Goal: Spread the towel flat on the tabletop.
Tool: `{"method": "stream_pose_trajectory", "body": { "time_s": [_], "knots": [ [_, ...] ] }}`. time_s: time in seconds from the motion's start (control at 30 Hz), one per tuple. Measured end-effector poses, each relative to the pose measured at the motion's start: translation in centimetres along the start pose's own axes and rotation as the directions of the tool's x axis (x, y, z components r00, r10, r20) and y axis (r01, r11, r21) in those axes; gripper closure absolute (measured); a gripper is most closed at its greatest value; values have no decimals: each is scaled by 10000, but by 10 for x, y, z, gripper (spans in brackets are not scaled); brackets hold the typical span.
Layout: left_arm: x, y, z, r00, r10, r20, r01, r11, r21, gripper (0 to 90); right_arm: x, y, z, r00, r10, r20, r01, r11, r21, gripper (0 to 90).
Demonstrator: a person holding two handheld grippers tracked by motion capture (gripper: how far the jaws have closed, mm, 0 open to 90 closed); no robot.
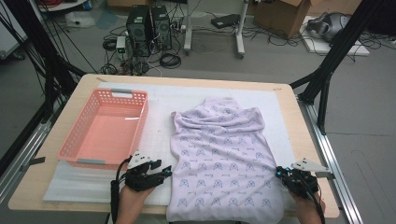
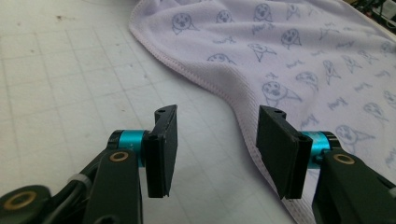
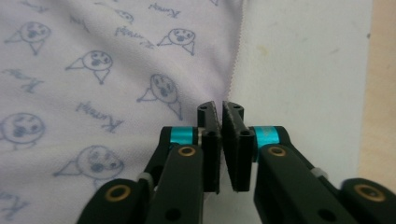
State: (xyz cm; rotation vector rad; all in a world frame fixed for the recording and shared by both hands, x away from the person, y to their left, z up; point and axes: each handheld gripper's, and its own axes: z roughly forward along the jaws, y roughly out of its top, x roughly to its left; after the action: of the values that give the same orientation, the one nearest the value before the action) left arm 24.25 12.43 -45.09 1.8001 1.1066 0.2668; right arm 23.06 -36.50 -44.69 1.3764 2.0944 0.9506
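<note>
A lilac cloth (image 1: 219, 154) printed with small blue faces lies spread on the white mat (image 1: 154, 107), and its near end hangs over the table's front edge. My left gripper (image 1: 166, 171) rests on the mat at the cloth's left hem. In the left gripper view that gripper (image 2: 217, 149) stands open, with bare mat between its pads and the cloth's hem (image 2: 243, 112) running under the right pad. My right gripper (image 1: 277, 172) sits at the cloth's right edge. In the right gripper view it (image 3: 220, 109) is closed to a thin slit, and the cloth's hem (image 3: 236, 60) runs into that slit.
A pink plastic basket (image 1: 74, 140) stands on the mat to the left of the cloth, close behind the left gripper. The wooden table's right edge (image 1: 310, 140) lies just beyond the right gripper. Black frame posts (image 1: 327, 60) rise at the table's far corners.
</note>
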Motion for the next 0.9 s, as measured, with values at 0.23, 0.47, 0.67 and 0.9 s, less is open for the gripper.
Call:
{"method": "stream_pose_trajectory", "body": {
  "time_s": [0.23,0.47,0.67,0.9],
  "knots": [
    [-19,-3,15,9952,404,891,-476,9956,801,583,-2,-3,-9,9985,300,-457,-319,9986,-421,664],
    [-26,-4,3,9909,1234,-542,-1176,9880,997,863,-3,-8,-5,9918,612,-1123,-651,9974,-318,611],
    [-10,-10,-25,9937,847,-727,-798,9945,678,861,12,-10,-6,9796,233,-1994,-253,9997,-75,581],
    [-16,-20,-20,9969,761,-189,-743,9940,807,809,31,-9,-11,9796,-805,-1841,846,9963,146,875]
  ]
}}
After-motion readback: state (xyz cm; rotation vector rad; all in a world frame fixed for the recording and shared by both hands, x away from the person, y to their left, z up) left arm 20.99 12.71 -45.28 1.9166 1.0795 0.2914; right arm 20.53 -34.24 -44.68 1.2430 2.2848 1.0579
